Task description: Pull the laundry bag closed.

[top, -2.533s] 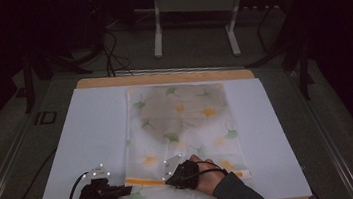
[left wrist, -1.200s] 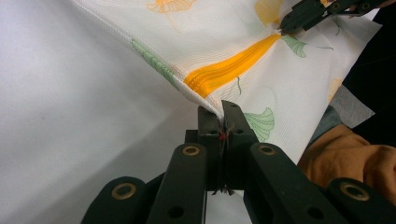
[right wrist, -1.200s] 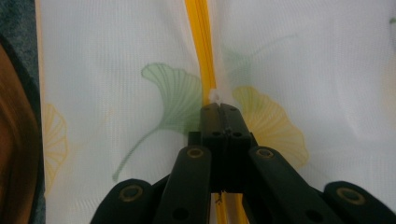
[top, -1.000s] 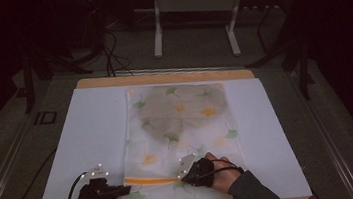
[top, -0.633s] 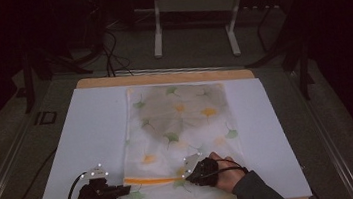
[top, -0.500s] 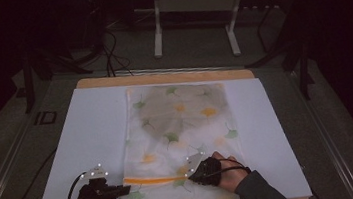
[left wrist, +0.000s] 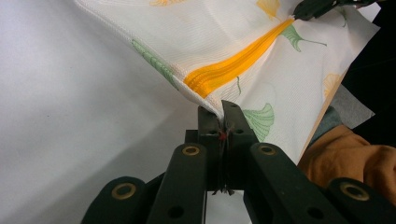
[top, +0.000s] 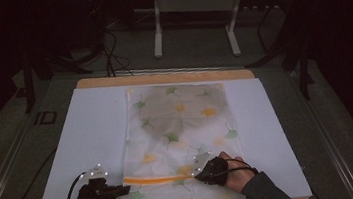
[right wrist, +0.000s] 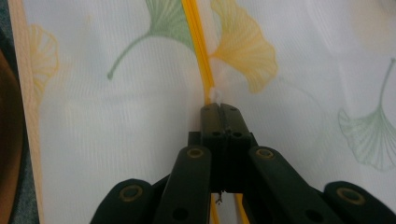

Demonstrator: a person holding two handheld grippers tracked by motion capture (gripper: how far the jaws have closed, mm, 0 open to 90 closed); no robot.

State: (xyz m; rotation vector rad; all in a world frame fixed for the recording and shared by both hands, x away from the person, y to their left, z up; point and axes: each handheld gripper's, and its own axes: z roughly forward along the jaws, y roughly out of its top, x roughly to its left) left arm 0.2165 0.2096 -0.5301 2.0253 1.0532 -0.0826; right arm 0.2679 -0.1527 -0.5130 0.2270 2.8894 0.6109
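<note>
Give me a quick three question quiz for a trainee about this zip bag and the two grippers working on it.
1. True or false: the left gripper is shut on the corner of the bag beside the end of the orange zip.
2. What does the right gripper pinch? A) the white zip pull B) a green leaf stalk C) the table's wooden edge
3. Fill in: the bag lies on a ____ mat.

Key: 1 true; 2 A; 3 white.
</note>
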